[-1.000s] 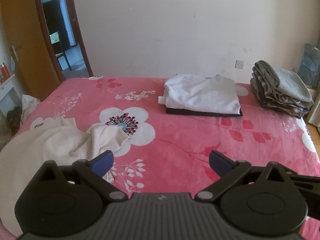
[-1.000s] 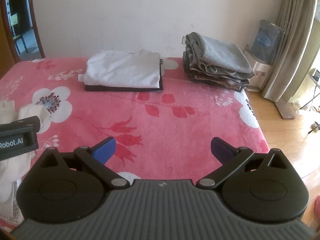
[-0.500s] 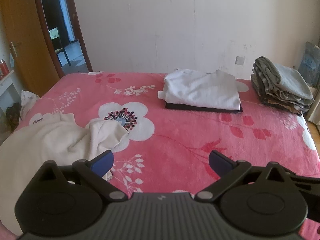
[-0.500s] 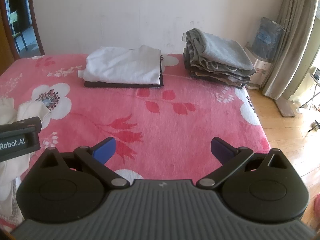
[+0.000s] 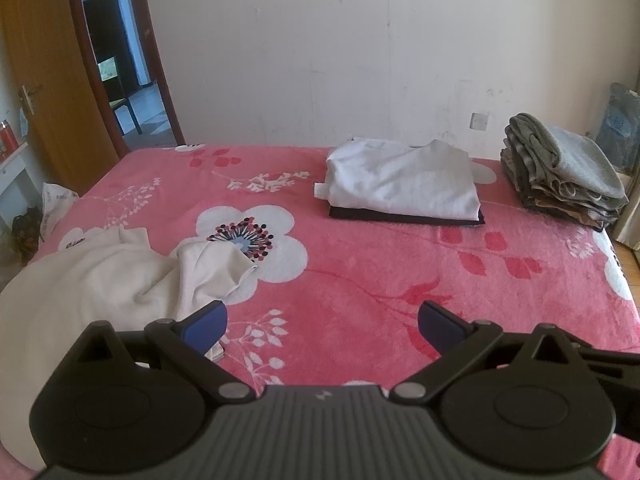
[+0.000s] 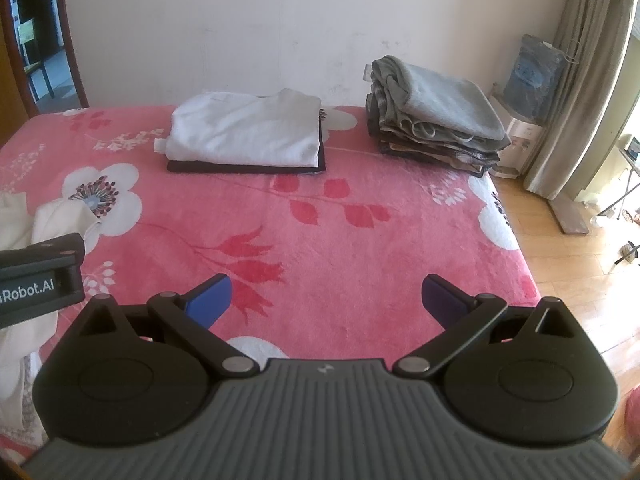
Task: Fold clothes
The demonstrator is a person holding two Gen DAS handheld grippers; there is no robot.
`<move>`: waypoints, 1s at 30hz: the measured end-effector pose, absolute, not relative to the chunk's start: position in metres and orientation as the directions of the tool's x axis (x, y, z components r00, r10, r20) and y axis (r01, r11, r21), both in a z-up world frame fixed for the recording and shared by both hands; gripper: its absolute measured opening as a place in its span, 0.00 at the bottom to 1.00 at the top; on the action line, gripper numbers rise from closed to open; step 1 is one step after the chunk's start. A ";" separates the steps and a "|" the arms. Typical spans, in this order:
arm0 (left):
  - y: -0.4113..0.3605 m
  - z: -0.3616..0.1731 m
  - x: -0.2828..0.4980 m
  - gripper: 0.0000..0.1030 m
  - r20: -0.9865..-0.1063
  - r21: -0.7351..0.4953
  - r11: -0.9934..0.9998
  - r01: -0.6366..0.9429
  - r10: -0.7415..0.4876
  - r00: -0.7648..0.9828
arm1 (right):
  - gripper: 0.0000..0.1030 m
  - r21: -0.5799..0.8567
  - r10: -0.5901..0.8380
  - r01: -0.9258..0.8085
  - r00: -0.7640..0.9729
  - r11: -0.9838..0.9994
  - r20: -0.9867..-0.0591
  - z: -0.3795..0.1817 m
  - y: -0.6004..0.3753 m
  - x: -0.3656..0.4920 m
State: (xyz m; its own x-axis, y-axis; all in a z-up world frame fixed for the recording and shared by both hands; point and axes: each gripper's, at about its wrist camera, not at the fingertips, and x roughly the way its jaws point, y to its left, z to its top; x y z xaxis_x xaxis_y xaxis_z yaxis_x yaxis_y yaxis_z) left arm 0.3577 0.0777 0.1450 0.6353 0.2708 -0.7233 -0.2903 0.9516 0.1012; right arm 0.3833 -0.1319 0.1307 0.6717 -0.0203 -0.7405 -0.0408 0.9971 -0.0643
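Cream garment (image 5: 92, 280) lies crumpled at the bed's (image 5: 360, 280) left edge, its sleeve (image 5: 216, 270) pointing toward the middle. Left gripper (image 5: 322, 322) and right gripper (image 6: 326, 298) hover, jaws spread, empty.

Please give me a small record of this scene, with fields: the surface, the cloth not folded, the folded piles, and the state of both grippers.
surface: bed with pink floral blanket
unfolded: cream garment, crumpled at the bed's left side
folded piles: white garment on a dark one; grey stack near the far right corner
left gripper: open, empty
right gripper: open, empty
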 end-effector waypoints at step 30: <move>0.089 0.110 0.399 0.99 -0.764 0.089 0.961 -0.262 0.234 0.602 | 0.99 -0.092 -0.065 -0.010 0.633 0.996 -0.771 0.103 -0.122 0.420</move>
